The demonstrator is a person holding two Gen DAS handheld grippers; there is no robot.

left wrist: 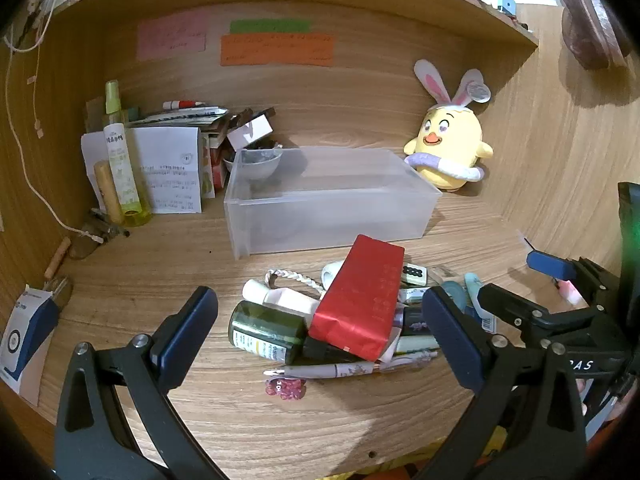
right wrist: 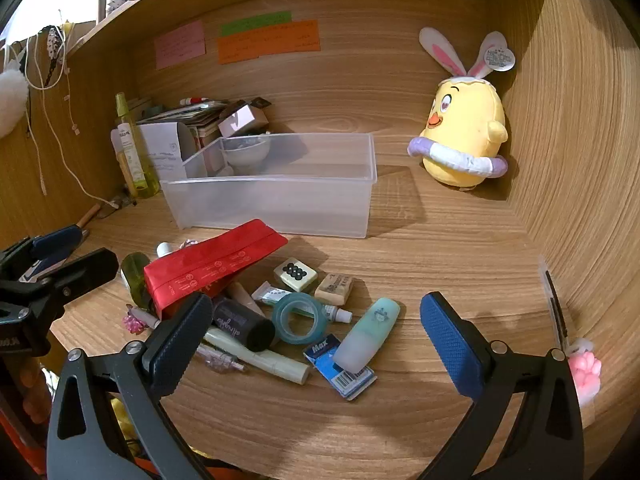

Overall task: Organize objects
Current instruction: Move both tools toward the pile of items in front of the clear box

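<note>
A pile of small objects lies on the wooden desk in front of an empty clear plastic bin [left wrist: 332, 196] [right wrist: 280, 196]. The pile holds a red packet [left wrist: 360, 296] [right wrist: 212, 268], a dark green bottle [left wrist: 266, 330], a grey pen [left wrist: 340, 369], a teal tape roll [right wrist: 300, 318], a mint tube [right wrist: 366, 334], a blue staple box [right wrist: 340, 364], an eraser [right wrist: 334, 288] and a mahjong tile [right wrist: 295, 274]. My left gripper [left wrist: 320, 336] is open just before the pile. My right gripper [right wrist: 316, 340] is open, its jaws wide around the tape and tube area.
A yellow chick plush [left wrist: 450, 148] [right wrist: 466, 136] stands at the back right. Bottles, papers and boxes [left wrist: 160, 160] crowd the back left, with a grey bowl [right wrist: 244, 152] behind the bin. A pink paw toy [right wrist: 586, 368] lies at the right wall.
</note>
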